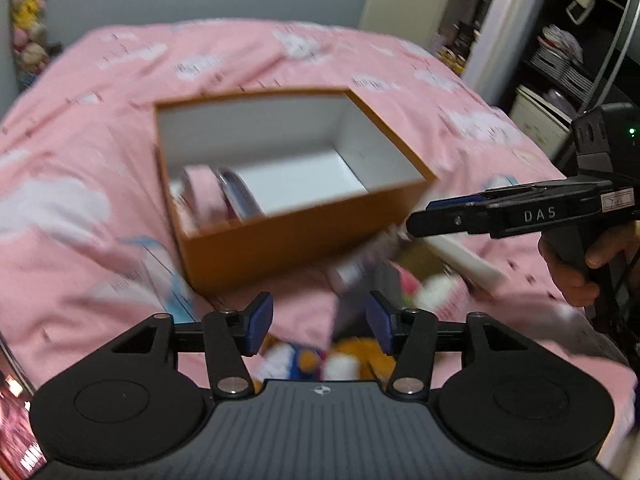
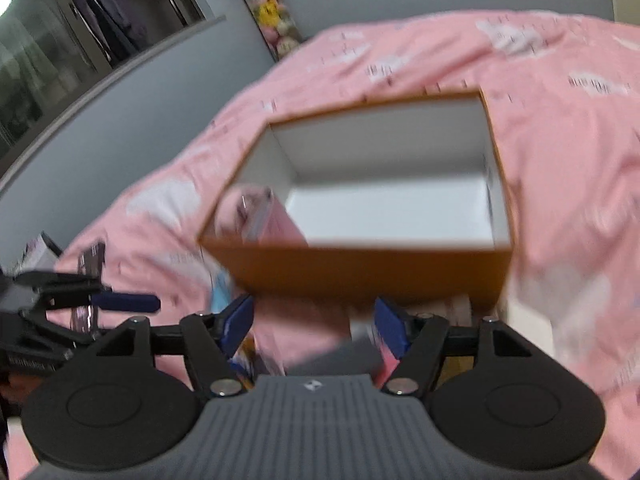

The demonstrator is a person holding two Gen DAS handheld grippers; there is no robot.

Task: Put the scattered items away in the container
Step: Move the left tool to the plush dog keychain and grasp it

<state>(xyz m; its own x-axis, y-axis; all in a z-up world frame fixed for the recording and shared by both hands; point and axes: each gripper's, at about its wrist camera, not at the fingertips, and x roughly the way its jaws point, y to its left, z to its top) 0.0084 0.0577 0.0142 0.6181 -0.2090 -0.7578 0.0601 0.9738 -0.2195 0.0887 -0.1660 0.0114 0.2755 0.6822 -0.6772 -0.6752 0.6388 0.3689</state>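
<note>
Your left gripper (image 1: 319, 320) sits at 6 o'clock in its own view, fingers spread wide with nothing between them. Right under and past the pads there's a blurry pile of small stuff (image 1: 404, 280) on the pink bedspread (image 1: 80, 128) — too smeared to name, though one looks like a white box (image 1: 466, 260) at about 4 o'clock. Your right gripper (image 2: 314, 326) is spread apart too, nothing pinched. In the left view you can see it from the side at 3 o'clock, your hand (image 1: 576, 264) on the handle, its tips hovering over that same pile.

Further out, dead centre in both views, is the orange box (image 1: 280, 240) — lid off, white inside, sitting on the bedspread. A pink item (image 2: 272, 220) is already in it, tucked into the near left corner at roughly 9 o'clock inside the box; the rest of the floor shows bare white. Way back at 11 o'clock, plush toys (image 2: 272, 12) hang against the grey wall (image 2: 160, 120).
</note>
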